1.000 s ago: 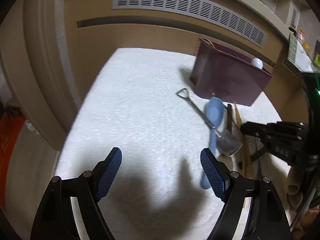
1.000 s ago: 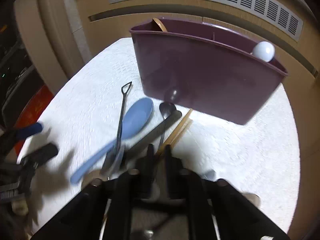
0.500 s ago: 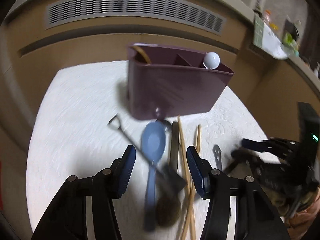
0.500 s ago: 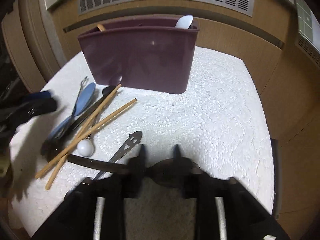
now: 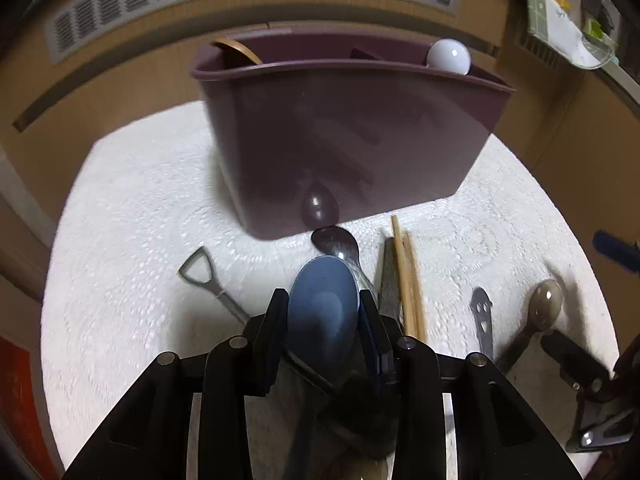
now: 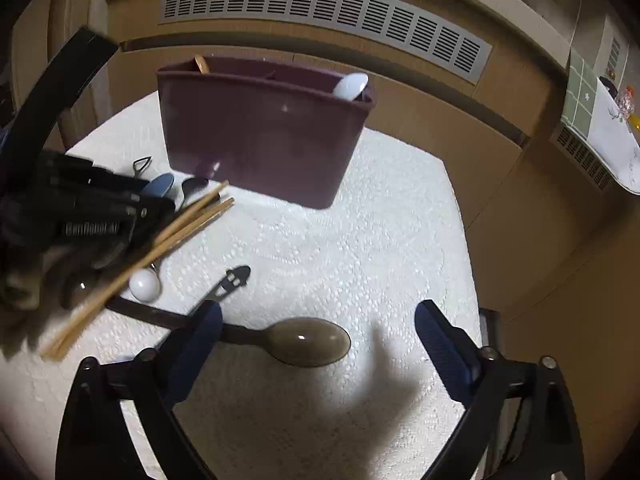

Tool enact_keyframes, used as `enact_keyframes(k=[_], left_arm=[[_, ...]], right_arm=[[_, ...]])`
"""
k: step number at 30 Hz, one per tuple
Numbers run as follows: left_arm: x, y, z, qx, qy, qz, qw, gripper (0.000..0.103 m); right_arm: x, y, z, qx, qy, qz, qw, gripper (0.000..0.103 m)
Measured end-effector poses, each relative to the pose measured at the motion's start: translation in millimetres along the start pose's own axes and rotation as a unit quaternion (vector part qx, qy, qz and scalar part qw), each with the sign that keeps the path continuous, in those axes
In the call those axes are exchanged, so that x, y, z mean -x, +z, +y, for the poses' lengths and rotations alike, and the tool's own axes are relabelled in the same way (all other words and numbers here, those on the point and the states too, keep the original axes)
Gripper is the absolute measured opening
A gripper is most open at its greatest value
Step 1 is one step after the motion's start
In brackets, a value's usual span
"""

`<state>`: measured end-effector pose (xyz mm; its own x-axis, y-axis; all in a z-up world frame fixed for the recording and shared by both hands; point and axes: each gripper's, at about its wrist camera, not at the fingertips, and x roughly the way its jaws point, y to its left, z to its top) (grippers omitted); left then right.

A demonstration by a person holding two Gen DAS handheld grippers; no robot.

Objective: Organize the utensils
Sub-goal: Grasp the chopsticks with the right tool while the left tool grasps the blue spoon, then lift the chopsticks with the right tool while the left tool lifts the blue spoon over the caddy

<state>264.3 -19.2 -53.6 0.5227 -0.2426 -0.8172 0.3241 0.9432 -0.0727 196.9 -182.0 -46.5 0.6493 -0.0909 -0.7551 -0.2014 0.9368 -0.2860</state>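
My left gripper (image 5: pixel 323 300) is closing on the bowl of a blue spoon (image 5: pixel 324 328), and its pads touch both sides. The spoon lies among a black spoon (image 5: pixel 336 242), wooden chopsticks (image 5: pixel 406 280) and a shovel-handled utensil (image 5: pixel 200 272), in front of the purple caddy (image 5: pixel 352 140). My right gripper (image 6: pixel 318 320) is opening wide over a brown spoon (image 6: pixel 308 340) that lies free on the white cloth (image 6: pixel 360 248), touching neither pad. The caddy (image 6: pixel 260 140) holds a white spoon (image 6: pixel 351 86) and a wooden utensil (image 5: pixel 236 52).
A utensil with a face-cut handle (image 6: pixel 232 280) and a white round-ended spoon (image 6: pixel 144 284) lie left of the brown spoon. Wooden panelling with a vent grille (image 6: pixel 320 8) stands behind the table. The cloth ends at the right table edge (image 6: pixel 460 200).
The left gripper swung over to the utensil pile and narrowed around the blue spoon's bowl. The right gripper went from shut to wide open, leaving the brown spoon on the cloth.
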Motion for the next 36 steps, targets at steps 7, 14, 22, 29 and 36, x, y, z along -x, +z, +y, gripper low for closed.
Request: enact_keyframes(k=[7, 14, 22, 29, 36], left_arm=[[70.7, -35.3, 37.0, 0.09, 0.001, -0.095, 0.9913, 0.035], [100.2, -47.0, 59.7, 0.132, -0.033, -0.13, 0.9822, 0.035], [117.9, -50.0, 58.0, 0.125, -0.049, -0.147, 0.98, 0.035], [142.5, -40.7, 42.3, 0.106, -0.036, -0.169, 0.9792, 0.035], [148.8, -40.0, 36.6, 0.099, -0.023, -0.167, 0.9808, 0.035]], right_arm=[[-8.7, 28.9, 3.3, -0.068, 0.132, 0.025, 0.989, 0.041], [-50.5, 49.4, 29.4, -0.135, 0.226, 0.082, 0.961, 0.035], [-56.9, 58.3, 38.5, -0.131, 0.23, 0.085, 0.961, 0.002], [-24.1, 58.1, 25.3, -0.102, 0.206, 0.051, 0.972, 0.005], [-69.7, 61.1, 39.8, -0.106, 0.218, 0.097, 0.965, 0.031]])
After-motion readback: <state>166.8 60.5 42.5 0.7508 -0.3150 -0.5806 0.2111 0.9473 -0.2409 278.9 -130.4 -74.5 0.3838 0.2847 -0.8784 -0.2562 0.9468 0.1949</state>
